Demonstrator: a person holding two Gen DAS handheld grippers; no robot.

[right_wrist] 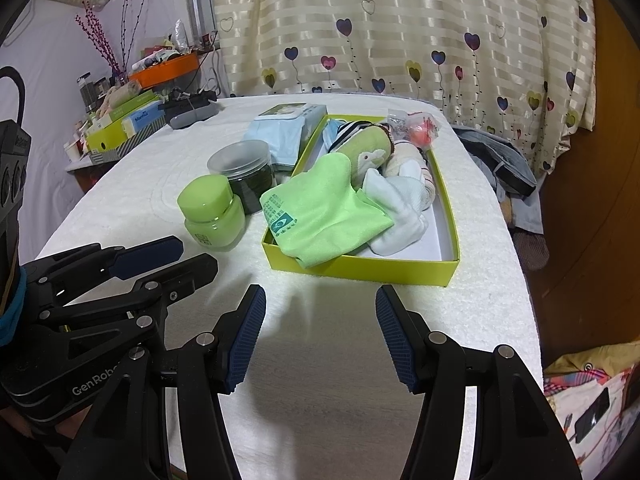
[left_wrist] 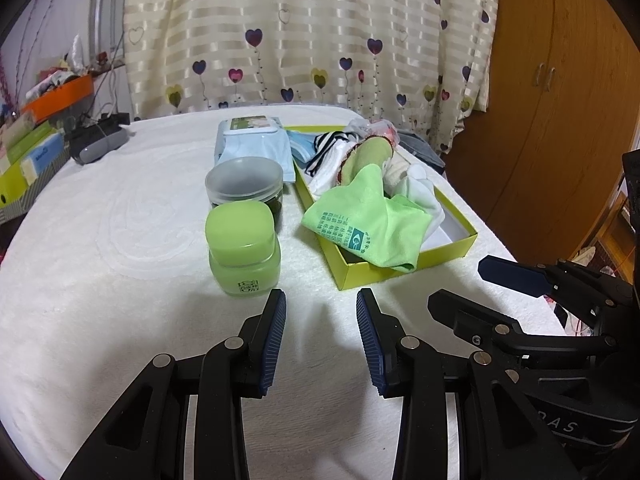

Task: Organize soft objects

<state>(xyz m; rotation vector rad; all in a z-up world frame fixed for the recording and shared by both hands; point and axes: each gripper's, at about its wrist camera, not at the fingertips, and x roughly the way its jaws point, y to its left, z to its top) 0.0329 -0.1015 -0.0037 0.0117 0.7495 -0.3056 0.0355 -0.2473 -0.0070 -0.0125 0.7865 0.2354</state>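
While both hand-held grippers, left (left_wrist: 321, 300) and right (right_wrist: 320, 296), wait open and empty, tuck the green cloth (right_wrist: 320, 216) gently into the box (right_wrist: 400, 270).

A crumpled green cloth (right_wrist: 320, 216) with printed text drapes over the near corner of a yellow-green box (right_wrist: 360, 270); white socks (right_wrist: 396, 216), striped socks (right_wrist: 352, 130) and a green slipper (right_wrist: 366, 148) lie inside.

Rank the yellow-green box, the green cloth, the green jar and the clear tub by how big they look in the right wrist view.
1. Yellow-green box, clearly the largest.
2. Green cloth, draped over the box's near corner.
3. and 4. Green jar and clear tub: they look alike; the jar sits nearer the camera and partly hides the tub, so no ranking.
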